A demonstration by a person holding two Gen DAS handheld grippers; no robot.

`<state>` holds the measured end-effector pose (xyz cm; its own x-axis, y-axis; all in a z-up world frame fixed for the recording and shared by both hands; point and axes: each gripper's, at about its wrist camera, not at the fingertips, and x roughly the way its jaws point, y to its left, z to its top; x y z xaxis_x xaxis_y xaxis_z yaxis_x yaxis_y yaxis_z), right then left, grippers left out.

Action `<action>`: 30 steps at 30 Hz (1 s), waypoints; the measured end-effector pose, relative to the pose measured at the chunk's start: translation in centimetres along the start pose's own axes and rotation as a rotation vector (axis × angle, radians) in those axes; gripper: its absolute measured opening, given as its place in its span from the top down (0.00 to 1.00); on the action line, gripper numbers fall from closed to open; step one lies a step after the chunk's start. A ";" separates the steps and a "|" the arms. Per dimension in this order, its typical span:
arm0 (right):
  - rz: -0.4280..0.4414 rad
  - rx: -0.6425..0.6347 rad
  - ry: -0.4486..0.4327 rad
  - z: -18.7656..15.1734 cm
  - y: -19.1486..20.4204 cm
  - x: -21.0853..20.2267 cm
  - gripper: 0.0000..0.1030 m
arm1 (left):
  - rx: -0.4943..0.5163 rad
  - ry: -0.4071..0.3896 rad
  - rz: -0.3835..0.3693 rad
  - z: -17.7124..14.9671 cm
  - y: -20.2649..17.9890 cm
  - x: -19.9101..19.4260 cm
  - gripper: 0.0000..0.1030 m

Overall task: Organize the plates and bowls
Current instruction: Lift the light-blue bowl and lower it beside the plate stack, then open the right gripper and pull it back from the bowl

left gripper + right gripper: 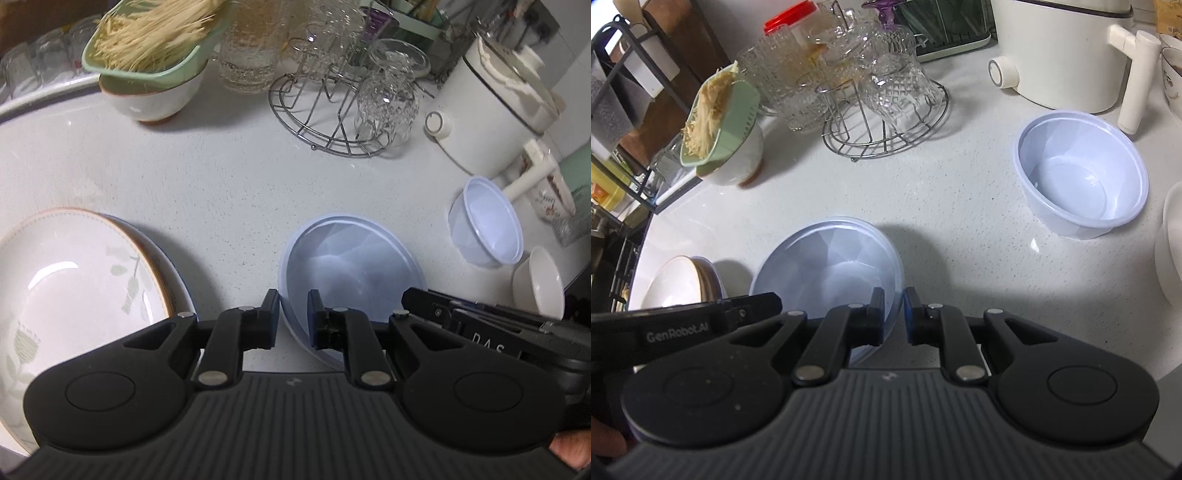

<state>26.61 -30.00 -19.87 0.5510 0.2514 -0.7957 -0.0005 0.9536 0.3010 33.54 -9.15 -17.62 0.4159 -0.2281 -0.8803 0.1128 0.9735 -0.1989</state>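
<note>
A large pale-blue plastic bowl (pixel 351 266) sits on the white counter and also shows in the right wrist view (pixel 831 258). My left gripper (pixel 293 306) straddles its left rim, fingers nearly shut on it. My right gripper (pixel 894 306) straddles its right rim, also closed on it. A smaller blue plastic bowl (pixel 1082 173) stands to the right, and shows in the left wrist view (pixel 487 221). A stack of floral plates (pixel 74 280) lies at the left, seen small in the right wrist view (pixel 683 280). A small white bowl (pixel 541 282) sits far right.
A wire rack (pixel 332 107) with glass cups stands at the back. A green colander of noodles (pixel 147 44) rests on a white bowl (pixel 155 96). A white electric pot (pixel 491 110) with a handle stands back right. A dark shelf (pixel 624 110) stands left.
</note>
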 end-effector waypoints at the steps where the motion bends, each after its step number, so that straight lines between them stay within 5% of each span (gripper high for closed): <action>1: -0.003 -0.004 0.003 0.0 0.1 0.0 0.85 | 0.011 0.002 0.006 0.0 -0.1 0.0 0.82; 3: -0.003 0.000 0.008 0.1 0.3 -0.1 0.82 | 0.016 0.006 0.006 0.1 0.0 -0.2 0.75; 7: -0.008 0.012 -0.019 0.3 0.6 -1.2 0.56 | 0.023 -0.007 -0.007 0.4 0.3 -1.4 0.65; 30: -0.015 0.015 -0.256 -0.1 5.3 -14.4 0.57 | 0.108 -0.227 -0.125 -0.7 1.4 -15.8 0.56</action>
<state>18.57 -28.51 -6.89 0.7443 0.1851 -0.6417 0.0209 0.9539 0.2994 26.48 -4.14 -4.32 0.5828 -0.3558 -0.7306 0.2666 0.9330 -0.2417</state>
